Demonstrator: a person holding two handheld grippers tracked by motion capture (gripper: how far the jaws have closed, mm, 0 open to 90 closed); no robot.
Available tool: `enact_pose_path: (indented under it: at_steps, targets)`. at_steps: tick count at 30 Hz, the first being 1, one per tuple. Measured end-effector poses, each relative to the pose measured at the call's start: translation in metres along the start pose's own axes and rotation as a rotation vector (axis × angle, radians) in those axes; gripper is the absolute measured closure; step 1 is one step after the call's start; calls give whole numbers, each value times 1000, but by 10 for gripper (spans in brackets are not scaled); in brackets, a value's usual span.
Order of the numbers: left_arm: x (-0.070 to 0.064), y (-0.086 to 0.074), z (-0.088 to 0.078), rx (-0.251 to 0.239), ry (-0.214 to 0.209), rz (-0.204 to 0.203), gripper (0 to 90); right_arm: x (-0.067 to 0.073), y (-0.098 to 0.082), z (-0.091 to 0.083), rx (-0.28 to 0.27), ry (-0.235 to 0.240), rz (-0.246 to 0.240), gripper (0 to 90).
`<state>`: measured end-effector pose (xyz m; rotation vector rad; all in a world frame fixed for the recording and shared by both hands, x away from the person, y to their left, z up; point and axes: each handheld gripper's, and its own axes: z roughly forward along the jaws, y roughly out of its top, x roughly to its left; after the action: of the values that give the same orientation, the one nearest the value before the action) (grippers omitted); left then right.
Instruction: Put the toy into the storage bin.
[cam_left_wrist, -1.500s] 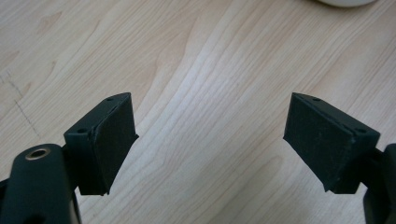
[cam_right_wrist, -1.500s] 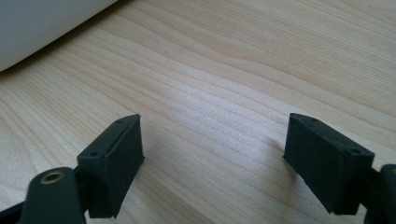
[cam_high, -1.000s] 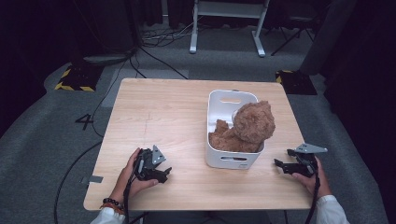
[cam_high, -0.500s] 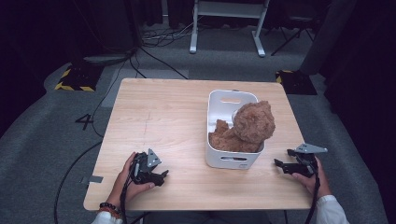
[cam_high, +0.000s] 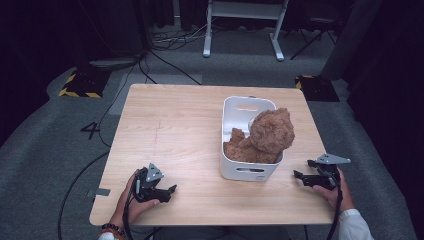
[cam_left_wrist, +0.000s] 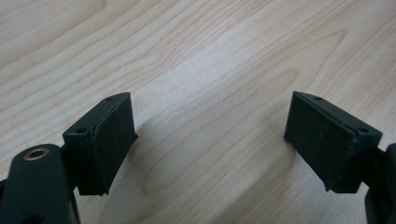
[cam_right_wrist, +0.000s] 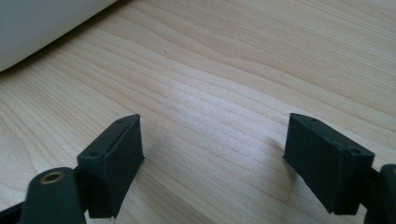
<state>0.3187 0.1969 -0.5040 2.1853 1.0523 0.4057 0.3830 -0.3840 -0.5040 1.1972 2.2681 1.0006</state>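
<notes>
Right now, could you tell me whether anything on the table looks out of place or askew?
The brown plush bear is too big for the white bin: its head bulges over the right rim while the body slumps inside. Otherwise nothing stands out; both tongs, left and right, rest open on the table.

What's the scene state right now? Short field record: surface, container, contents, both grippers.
surface: light wooden table
container: white plastic bin with handle slots, right of the table's centre
contents: brown teddy bear, head above the rim
left gripper: jaws open, nothing between them, near the front left edge, pointing toward the bin
right gripper: jaws open, nothing between them, right of the bin near the table's right edge
contact: neither gripper touches the bin or the bear
</notes>
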Motion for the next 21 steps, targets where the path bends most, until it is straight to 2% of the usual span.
enact_pose_path:
  at_steps: [14, 18, 21]
  targets:
    - [9, -24, -22, -2, 42, -67, 155, 0, 0, 0, 0, 0, 0, 193]
    - [10, -28, -26, -5, 64, -89, 163, 0, 0, 0, 0, 1, 0, 193]
    - [10, -29, -26, -6, 64, -89, 163, 0, 0, 0, 0, 1, 0, 194]
